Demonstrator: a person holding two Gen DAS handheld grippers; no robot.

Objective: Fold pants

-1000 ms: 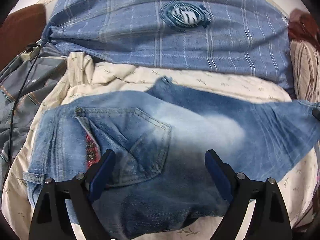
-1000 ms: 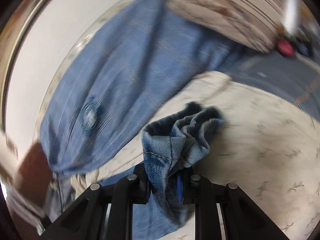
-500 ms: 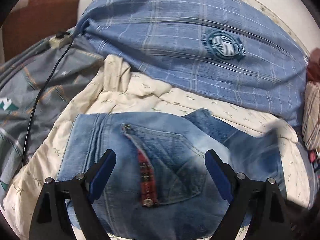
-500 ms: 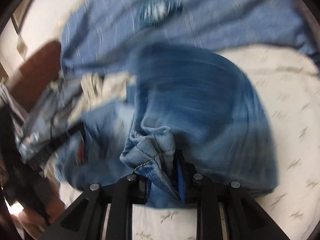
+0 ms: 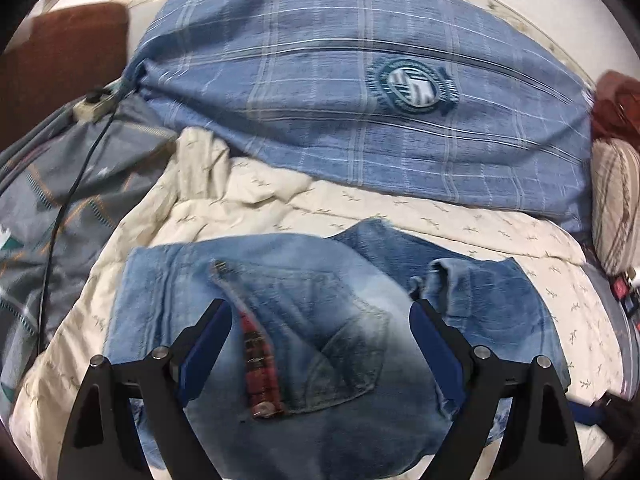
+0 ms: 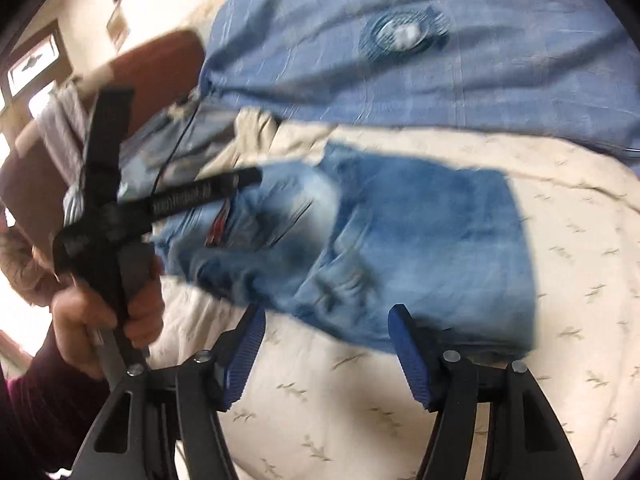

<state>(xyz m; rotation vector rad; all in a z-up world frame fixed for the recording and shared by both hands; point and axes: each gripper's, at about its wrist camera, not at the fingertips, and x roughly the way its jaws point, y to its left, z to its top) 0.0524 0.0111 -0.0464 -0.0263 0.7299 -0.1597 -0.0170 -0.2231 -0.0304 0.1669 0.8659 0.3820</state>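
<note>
Blue jeans (image 5: pixel 312 320) lie folded on a cream bedspread (image 5: pixel 256 204), back pocket and a red plaid strip (image 5: pixel 256 348) facing up. The legs are doubled over the seat, their hem (image 5: pixel 444 276) at the right. My left gripper (image 5: pixel 320 340) is open just above the pocket area, holding nothing. In the right wrist view the jeans (image 6: pixel 400 248) lie ahead, and my right gripper (image 6: pixel 326 344) is open and empty at their near edge. The left gripper's body (image 6: pixel 108 208) and the hand holding it show at the left there.
A blue checked pillow (image 5: pixel 360 92) with a round badge lies behind the jeans. A grey patterned blanket (image 5: pixel 48 208) with a black cable and power strip (image 5: pixel 94 106) lies left. A brown headboard (image 5: pixel 60 48) is far left. A striped cushion (image 5: pixel 616 200) sits right.
My right gripper carried the leg hems over onto the seat, opened and let them go. It now sits back at the near edge. My left gripper stayed open over the pocket.
</note>
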